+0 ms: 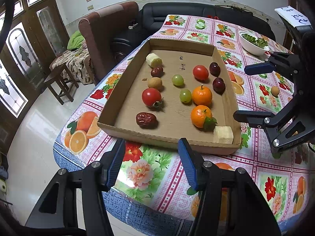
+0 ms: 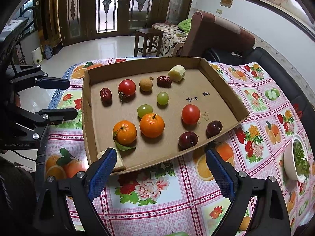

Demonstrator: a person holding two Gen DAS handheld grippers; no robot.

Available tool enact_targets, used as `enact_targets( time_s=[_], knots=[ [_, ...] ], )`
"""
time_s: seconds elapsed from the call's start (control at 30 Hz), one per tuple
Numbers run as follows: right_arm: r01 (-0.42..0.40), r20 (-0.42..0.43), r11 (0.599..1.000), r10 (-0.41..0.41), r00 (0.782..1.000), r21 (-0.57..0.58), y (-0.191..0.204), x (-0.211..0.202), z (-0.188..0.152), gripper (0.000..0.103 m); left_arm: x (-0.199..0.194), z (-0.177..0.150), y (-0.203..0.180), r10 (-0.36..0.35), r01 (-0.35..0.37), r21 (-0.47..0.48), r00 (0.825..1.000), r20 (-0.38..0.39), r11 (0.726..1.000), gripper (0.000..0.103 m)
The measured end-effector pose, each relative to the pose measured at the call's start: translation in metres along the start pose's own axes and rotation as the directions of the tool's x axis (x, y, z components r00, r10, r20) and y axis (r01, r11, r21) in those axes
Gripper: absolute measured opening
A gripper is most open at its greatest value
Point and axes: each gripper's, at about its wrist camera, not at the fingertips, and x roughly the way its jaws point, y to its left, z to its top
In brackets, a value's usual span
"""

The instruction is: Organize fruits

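A shallow cardboard tray [image 1: 169, 143] [image 2: 86, 106] lies on the flowered tablecloth with fruit spread inside. It holds two mandarins [image 1: 201, 96] [image 2: 152, 125], two tomatoes [image 1: 151, 96] [image 2: 190, 114], two green grapes [image 1: 177, 79] [image 2: 162, 98], two dark plums [image 1: 218, 84] [image 2: 188, 140], two red dates [image 1: 146, 119] [image 2: 106, 94], a longan [image 1: 155, 83] [image 2: 145, 84] and two pale peeled chunks [image 1: 223, 135] [image 2: 176, 73]. My left gripper [image 1: 151, 157] [image 2: 67, 98] hovers open before the tray's near wall. My right gripper [image 1: 250, 92] [image 2: 160, 169] stands open beside the tray, empty.
A second longan [image 1: 275, 90] lies on the cloth outside the tray, near the right gripper. A white bowl of greens [image 1: 254, 42] [image 2: 297, 157] stands further along the table. Sofas, a wooden stool and the table's rounded edge lie beyond the tray.
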Motion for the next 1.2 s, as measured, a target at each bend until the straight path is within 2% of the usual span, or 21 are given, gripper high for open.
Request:
enact_targets(
  time_s=[0.77, 0.97, 1.2],
  knots=[
    [-0.015, -0.007, 1.0, 0.015, 1.0, 0.006, 0.0013, 0.0013, 0.0009, 0.093, -0.0033, 0.0009, 0.0026, -0.008, 0.008, 0.007, 1.0, 0.0, 1.0, 0.055],
    [-0.02, -0.007, 1.0, 0.02, 1.0, -0.003, 0.0045, 0.002, 0.0029, 0.093, -0.0024, 0.0021, 0.0056, -0.042, 0.042, -0.016, 0.999, -0.01, 0.999, 0.055],
    [-0.039, -0.002, 0.999, 0.039, 0.999, 0.007, 0.0069, 0.0029, 0.0031, 0.093, -0.0084, 0.0024, 0.0083, 0.001, 0.0, -0.018, 0.999, 0.034, 1.0, 0.055]
  ],
)
